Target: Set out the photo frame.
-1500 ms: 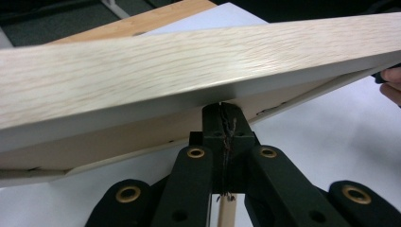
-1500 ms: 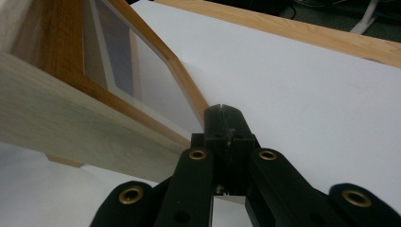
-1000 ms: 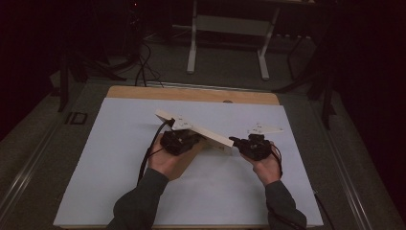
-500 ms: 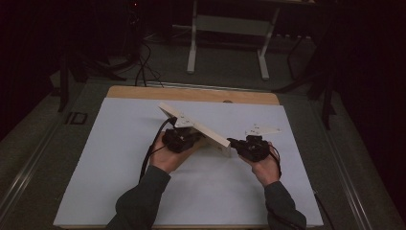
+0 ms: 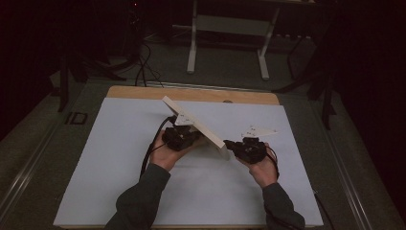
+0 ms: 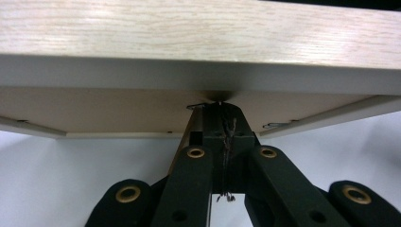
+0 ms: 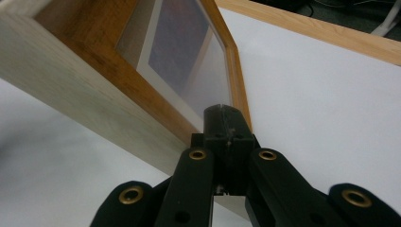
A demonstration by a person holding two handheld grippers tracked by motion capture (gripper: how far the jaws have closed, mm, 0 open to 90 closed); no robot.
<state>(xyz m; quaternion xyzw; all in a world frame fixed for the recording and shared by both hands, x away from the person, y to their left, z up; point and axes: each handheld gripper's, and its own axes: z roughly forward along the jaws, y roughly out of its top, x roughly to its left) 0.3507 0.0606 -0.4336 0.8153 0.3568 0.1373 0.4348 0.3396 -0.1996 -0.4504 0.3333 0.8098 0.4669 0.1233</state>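
A light wooden picture frame [image 5: 201,128] stands tilted on its edge over the white mat [image 5: 119,158], between my two hands. My left gripper [image 5: 184,133] sits under its left half. In the left gripper view the shut jaws of the left gripper [image 6: 220,108] touch the frame's brown back board [image 6: 118,111] just below the rim. My right gripper [image 5: 231,144] meets the frame's near right end. There the right gripper [image 7: 224,112] has its jaws together, tips against the glass [image 7: 184,52] by the inner edge. Nothing is visibly clamped by either.
The mat covers a wooden table whose bare back edge [image 5: 191,93] shows. Beyond it stand the legs of a metal stand [image 5: 194,43] and cables [image 5: 141,62] on a dark floor. A rail [image 5: 28,158] runs along the table's left side.
The frame's far left end has tipped up a little, so it stands steeper. Both hands have stayed nearly where they were.
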